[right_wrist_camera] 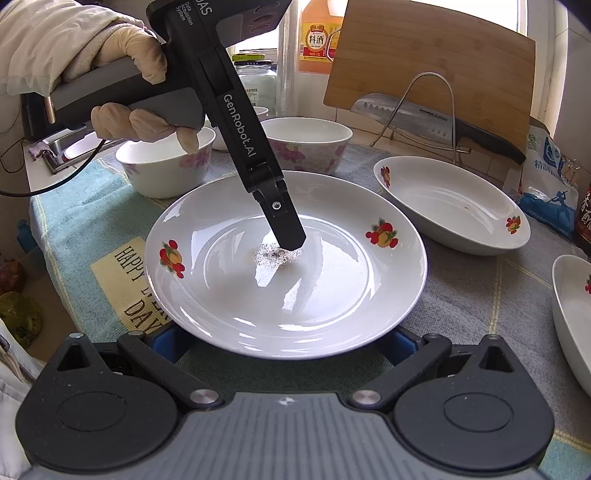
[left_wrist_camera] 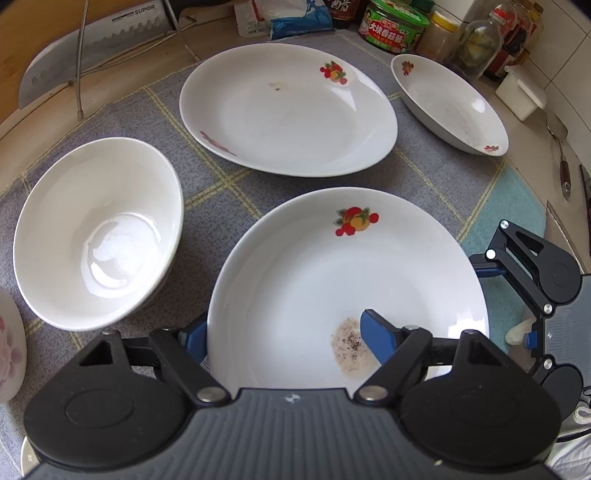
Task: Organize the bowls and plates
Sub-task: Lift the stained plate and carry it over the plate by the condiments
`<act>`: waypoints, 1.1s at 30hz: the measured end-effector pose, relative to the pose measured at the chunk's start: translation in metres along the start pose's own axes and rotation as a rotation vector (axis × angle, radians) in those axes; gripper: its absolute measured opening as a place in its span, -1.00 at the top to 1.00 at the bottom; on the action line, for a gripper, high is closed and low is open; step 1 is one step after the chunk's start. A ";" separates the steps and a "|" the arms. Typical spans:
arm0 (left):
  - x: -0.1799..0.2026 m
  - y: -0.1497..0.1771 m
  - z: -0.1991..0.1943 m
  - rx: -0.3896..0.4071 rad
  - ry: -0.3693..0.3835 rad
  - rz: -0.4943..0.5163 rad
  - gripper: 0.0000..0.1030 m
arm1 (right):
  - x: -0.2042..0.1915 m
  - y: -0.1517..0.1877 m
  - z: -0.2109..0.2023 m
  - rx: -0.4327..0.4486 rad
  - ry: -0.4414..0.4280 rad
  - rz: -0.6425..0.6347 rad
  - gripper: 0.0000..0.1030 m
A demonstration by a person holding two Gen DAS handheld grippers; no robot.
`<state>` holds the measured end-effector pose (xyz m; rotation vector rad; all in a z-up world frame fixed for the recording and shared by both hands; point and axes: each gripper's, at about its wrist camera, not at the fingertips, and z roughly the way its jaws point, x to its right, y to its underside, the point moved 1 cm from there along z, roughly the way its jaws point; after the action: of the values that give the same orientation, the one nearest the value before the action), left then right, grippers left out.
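A white plate with fruit prints [left_wrist_camera: 332, 280] [right_wrist_camera: 288, 266] lies on the grey cloth, with a speckled stain in its middle. My left gripper [left_wrist_camera: 284, 339] straddles its near rim: one blue finger [left_wrist_camera: 376, 339] lies inside the plate, the other [left_wrist_camera: 194, 339] outside under the rim. The jaws stand wide apart. In the right wrist view the left gripper's finger [right_wrist_camera: 286, 225] touches the stain. My right gripper [right_wrist_camera: 284, 345] is open, its blue fingers [right_wrist_camera: 166, 341] under the plate's near rim. A second plate [left_wrist_camera: 288, 110], a third [left_wrist_camera: 448, 103] and a plain white bowl [left_wrist_camera: 99, 232] sit around.
Flowered bowls [right_wrist_camera: 166, 166] [right_wrist_camera: 308, 144] stand behind the plate. A cleaver in a wire rack [right_wrist_camera: 424, 118] and a cutting board [right_wrist_camera: 432, 62] stand at the back. Jars and bottles [left_wrist_camera: 395, 26] line the far edge. A spoon [left_wrist_camera: 559, 147] lies at the right.
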<state>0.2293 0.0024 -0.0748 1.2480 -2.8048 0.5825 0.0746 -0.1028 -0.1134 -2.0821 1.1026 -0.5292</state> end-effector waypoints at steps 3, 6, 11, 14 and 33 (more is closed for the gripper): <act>0.000 -0.001 0.001 -0.003 0.009 -0.011 -0.58 | -0.001 0.000 0.000 -0.003 0.005 0.001 -1.00; -0.001 0.000 0.001 -0.005 0.017 -0.018 -0.57 | -0.001 -0.001 0.000 -0.006 0.009 0.001 -1.00; 0.001 0.000 0.000 -0.003 0.013 -0.016 -0.57 | -0.001 -0.002 0.000 -0.015 0.014 -0.001 -1.00; 0.003 -0.001 -0.003 0.004 0.023 -0.016 -0.57 | 0.000 -0.001 -0.002 -0.021 0.020 -0.005 -1.00; 0.043 -0.047 -0.022 0.059 0.029 0.027 -0.57 | 0.037 -0.004 -0.043 0.005 0.028 0.007 -1.00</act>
<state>0.2314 -0.0494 -0.0320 1.2032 -2.8042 0.6842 0.0702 -0.1495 -0.0812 -2.0717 1.1233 -0.5588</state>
